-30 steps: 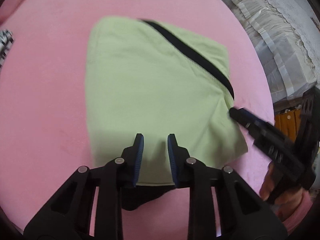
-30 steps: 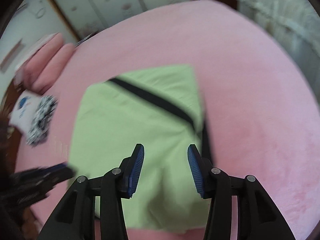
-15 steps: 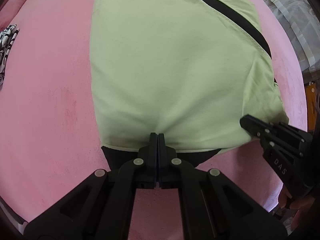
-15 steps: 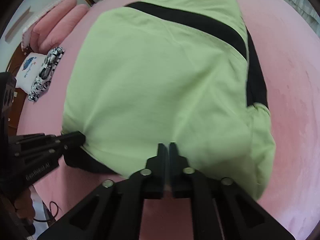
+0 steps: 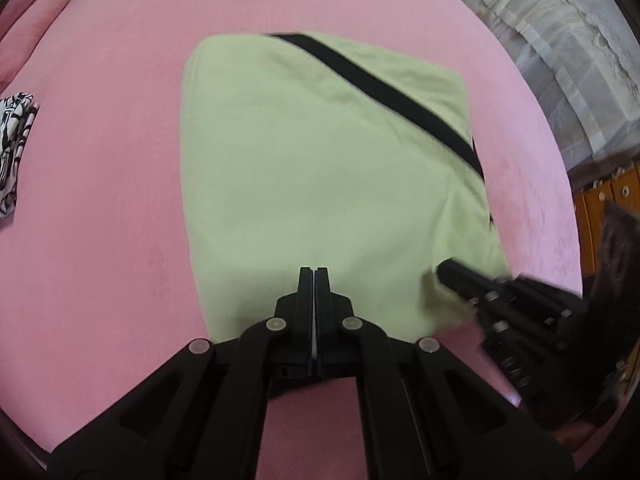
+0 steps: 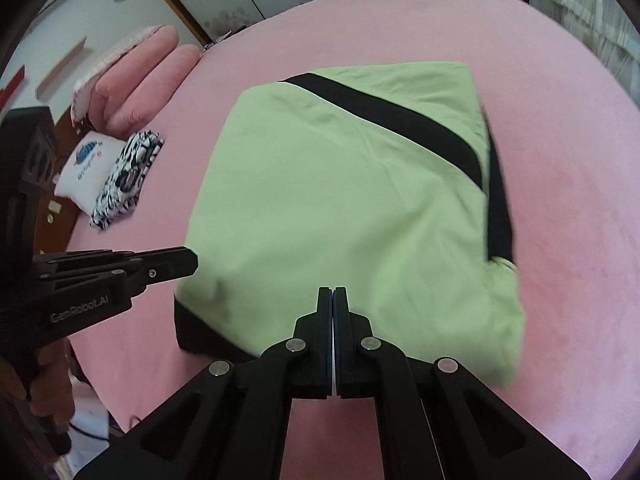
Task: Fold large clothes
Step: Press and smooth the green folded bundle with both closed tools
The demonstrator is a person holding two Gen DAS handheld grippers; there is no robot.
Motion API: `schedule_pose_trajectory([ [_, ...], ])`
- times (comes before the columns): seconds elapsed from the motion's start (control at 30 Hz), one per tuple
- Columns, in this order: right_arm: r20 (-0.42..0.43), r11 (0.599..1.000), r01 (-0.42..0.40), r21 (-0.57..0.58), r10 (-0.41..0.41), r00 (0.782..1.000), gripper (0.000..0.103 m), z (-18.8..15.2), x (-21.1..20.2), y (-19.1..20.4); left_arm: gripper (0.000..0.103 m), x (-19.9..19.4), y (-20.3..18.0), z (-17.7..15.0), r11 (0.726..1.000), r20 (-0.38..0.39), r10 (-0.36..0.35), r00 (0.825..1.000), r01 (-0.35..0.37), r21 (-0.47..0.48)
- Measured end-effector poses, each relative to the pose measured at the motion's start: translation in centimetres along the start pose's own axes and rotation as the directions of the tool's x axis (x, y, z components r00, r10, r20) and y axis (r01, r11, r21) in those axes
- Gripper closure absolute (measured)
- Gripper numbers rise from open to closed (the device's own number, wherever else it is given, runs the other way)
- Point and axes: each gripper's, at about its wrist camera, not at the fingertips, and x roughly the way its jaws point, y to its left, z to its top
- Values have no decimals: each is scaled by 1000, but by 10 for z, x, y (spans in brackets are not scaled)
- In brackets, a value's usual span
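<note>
A folded light-green garment with a black diagonal stripe lies flat on the pink bed. My left gripper is shut and hovers over the garment's near edge, with no cloth visible between its jaws. In the right wrist view the same garment shows a black layer under its near left corner. My right gripper is shut over the near part of the garment, with nothing seen pinched. The left gripper points at the garment's left edge. The right gripper is blurred over the near right corner.
A black-and-white patterned cloth and a white folded item lie at the bed's left side. Pink pillows sit behind them. White lace fabric and a wooden cabinet stand past the bed's right edge.
Both grippers went from open to shut. Half a second ago they were low at the garment's near edge. Now both views have pulled back and the garment looks smaller.
</note>
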Motion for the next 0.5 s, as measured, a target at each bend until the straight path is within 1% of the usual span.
schedule_pose_trajectory([
  [0.07, 10, 1000, -25, 13, 25, 1000, 103, 13, 15, 2, 102, 8, 4, 21, 1000, 8, 18, 1000, -17, -26],
  [0.17, 35, 998, -53, 32, 52, 998, 103, 48, 48, 16, 102, 23, 19, 59, 997, 41, 47, 998, -45, -58],
  [0.23, 51, 999, -32, 12, 31, 998, 103, 66, 66, 22, 102, 39, 31, 73, 996, 48, 57, 997, -53, -77],
  [0.27, 65, 1000, -15, -17, 16, 998, 103, 84, 79, 28, 102, 47, 37, 85, 994, 52, 69, 996, -64, -87],
  [0.37, 114, 998, 23, -61, -16, 993, 103, 114, 93, 27, 102, 67, 52, 107, 993, 66, 80, 995, -74, -97],
  [0.47, 134, 997, 58, -42, -52, 990, 103, 143, 114, 16, 102, 88, 61, 126, 993, 84, 65, 994, -57, -99],
  [0.5, 137, 998, 53, -30, -49, 989, 103, 150, 119, 10, 102, 94, 62, 131, 994, 88, 63, 994, -55, -94],
])
